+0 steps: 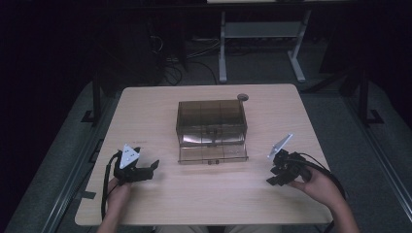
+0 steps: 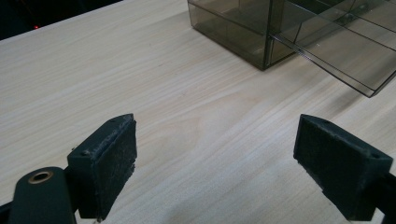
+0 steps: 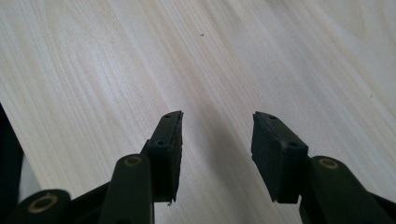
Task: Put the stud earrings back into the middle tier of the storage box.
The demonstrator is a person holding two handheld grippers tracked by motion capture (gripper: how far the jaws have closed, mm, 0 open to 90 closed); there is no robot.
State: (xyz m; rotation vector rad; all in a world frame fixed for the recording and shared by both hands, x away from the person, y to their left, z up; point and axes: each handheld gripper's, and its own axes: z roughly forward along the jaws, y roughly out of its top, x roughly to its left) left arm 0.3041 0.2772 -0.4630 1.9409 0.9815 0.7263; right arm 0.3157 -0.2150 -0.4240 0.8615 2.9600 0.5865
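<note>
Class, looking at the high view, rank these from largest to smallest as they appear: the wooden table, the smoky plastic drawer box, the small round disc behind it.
1. Wooden table, by far the largest.
2. Smoky plastic drawer box, with its lower drawer pulled out.
3. Small round disc, clearly the smallest.

Your high view looks forward and down over the whole worktop [image 1: 145,111] from above your side. Your left gripper view skims low across it toward the smoky drawer box [image 2: 261,32], which both share. Your right gripper view faces bare wood, close.
</note>
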